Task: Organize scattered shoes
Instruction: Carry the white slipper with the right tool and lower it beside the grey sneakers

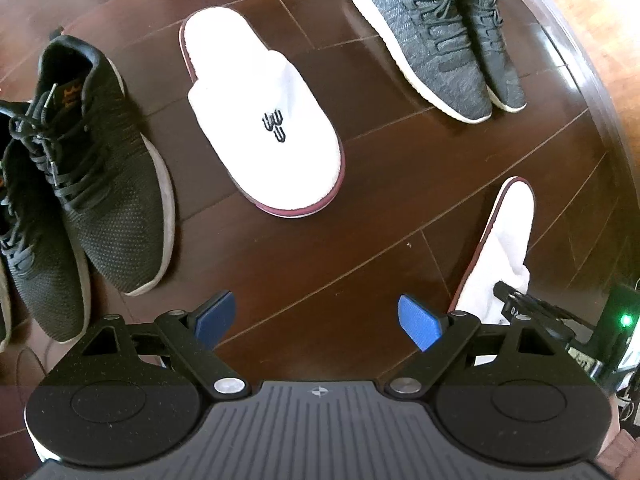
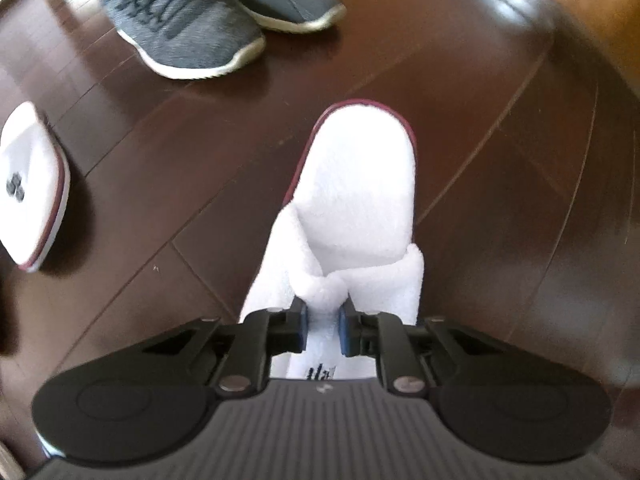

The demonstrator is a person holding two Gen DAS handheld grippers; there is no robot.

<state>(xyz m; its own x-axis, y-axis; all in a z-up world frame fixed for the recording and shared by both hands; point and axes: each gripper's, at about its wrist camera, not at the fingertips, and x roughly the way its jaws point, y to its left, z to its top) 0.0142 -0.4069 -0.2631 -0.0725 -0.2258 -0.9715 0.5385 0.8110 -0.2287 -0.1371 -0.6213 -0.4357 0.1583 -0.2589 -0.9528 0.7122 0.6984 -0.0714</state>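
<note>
Our right claw [image 2: 323, 330] pinches the bunched white upper of a slipper [image 2: 360, 200] on the dark wood floor [image 2: 500, 200]. Our left claw [image 1: 318, 320] hangs wide apart and empty above bare boards, between the black sneakers [image 1: 100, 168] and the pinched slipper, the second slipper [image 1: 264, 128] ahead, grey sneakers [image 1: 440, 40] beyond.

- Right gripper [image 2: 323, 328] pinches the white slipper's [image 2: 360, 200] bunched upper, heel pointing to twelve o'clock.
- Grey sneakers [image 2: 188, 28], side by side at eleven o'clock.
- Second white slipper [image 2: 28, 184] at nine o'clock on the dark wooden floor [image 2: 500, 160].
</note>
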